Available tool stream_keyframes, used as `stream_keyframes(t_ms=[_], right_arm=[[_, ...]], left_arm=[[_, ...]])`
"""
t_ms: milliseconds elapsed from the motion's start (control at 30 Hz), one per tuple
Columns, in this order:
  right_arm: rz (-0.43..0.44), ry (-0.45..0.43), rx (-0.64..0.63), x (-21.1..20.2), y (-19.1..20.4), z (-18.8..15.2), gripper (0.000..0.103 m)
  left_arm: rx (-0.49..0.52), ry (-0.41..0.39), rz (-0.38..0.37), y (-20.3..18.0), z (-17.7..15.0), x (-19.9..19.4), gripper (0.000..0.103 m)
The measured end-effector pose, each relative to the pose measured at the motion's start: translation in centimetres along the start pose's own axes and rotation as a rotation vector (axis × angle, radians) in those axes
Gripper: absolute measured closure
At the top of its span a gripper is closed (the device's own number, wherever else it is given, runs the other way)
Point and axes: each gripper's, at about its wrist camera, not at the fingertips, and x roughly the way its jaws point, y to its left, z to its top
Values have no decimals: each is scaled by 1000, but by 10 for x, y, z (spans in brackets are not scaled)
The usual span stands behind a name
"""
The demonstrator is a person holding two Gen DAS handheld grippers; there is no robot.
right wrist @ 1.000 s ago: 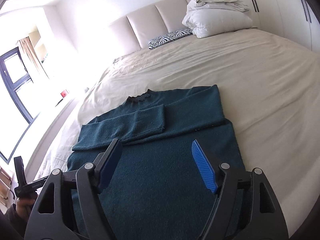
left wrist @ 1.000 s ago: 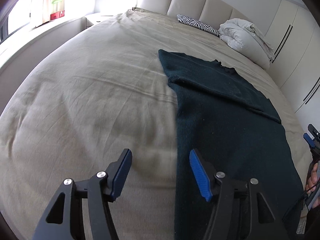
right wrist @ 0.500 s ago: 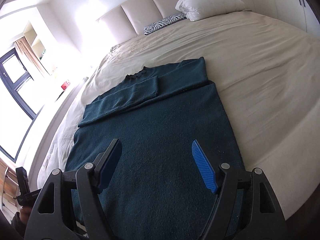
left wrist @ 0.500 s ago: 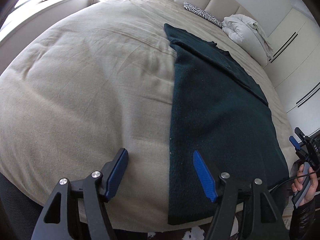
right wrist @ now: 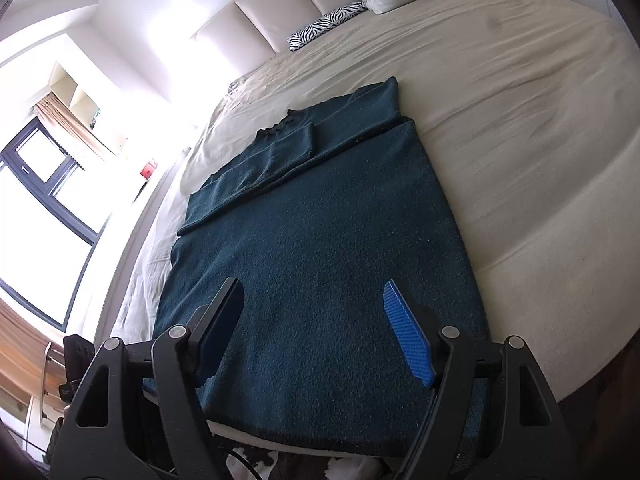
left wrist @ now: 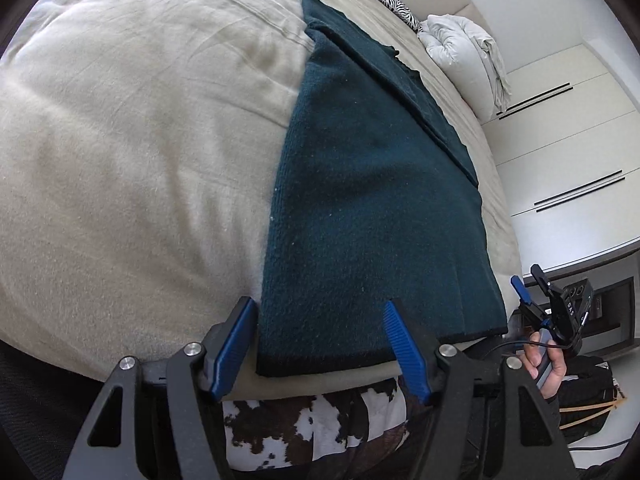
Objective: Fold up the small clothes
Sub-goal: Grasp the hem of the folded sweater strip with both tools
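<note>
- The dark teal sweater lies flat on the bed, filling the frame's centre, sleeves folded across its chest, hem at the bed's near edge.
- The left gripper has just narrowed slightly, yet its fingers stand apart, empty, straddling the hem's lower-left corner.
- The right gripper hangs open over the hem, probably to lift it for the next fold.

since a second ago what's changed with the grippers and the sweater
Both grippers pulled back toward the foot of the bed and tipped down: the left gripper now straddles the sweater's near left hem corner, its jaws just closing slightly, and the right gripper hangs over the hem. Neither grips anything. The sweater lies unchanged, sleeves folded across.
</note>
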Motion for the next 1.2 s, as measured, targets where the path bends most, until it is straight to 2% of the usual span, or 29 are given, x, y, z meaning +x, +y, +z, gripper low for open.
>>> stream_keyframes(t_ms=[167, 233, 300, 333, 400, 500, 600, 633, 867, 1067, 1100, 1200], right_arm=[[-27, 15, 17, -12, -10, -4, 31], [-48, 16, 34, -21, -18, -6, 31], [-81, 18, 53, -31, -28, -6, 31], [-97, 20, 64, -36, -34, -7, 31], [-136, 36, 82, -46, -45, -8, 31], [-176, 112, 113, -50, -63, -15, 32], [-192, 188, 132, -44, -76, -23, 39], [-187, 207, 138, -41, -78, -24, 42], [-160, 283, 208, -29, -87, -26, 45], [-126, 347, 277, -22, -93, -29, 61], [-121, 352, 283, -21, -94, -30, 66], [-103, 354, 295, -21, -94, -35, 69]], left_arm=[[-62, 3, -26, 12, 1, 1, 58], [-61, 5, -18, 13, 1, 1, 75], [-61, 16, -22, 14, 2, 3, 89], [-56, 19, -24, 13, 2, 4, 92], [-37, 18, -16, 11, 2, 4, 94], [-26, 14, -12, 9, 2, 4, 95], [-20, 11, -10, 10, 1, 3, 95], [-15, 10, -7, 9, 1, 3, 95], [1, 3, 0, 8, 1, 2, 95], [6, 3, -3, 8, 1, 1, 95], [9, 3, -3, 8, 1, 2, 95], [13, 6, -3, 8, 1, 1, 95]])
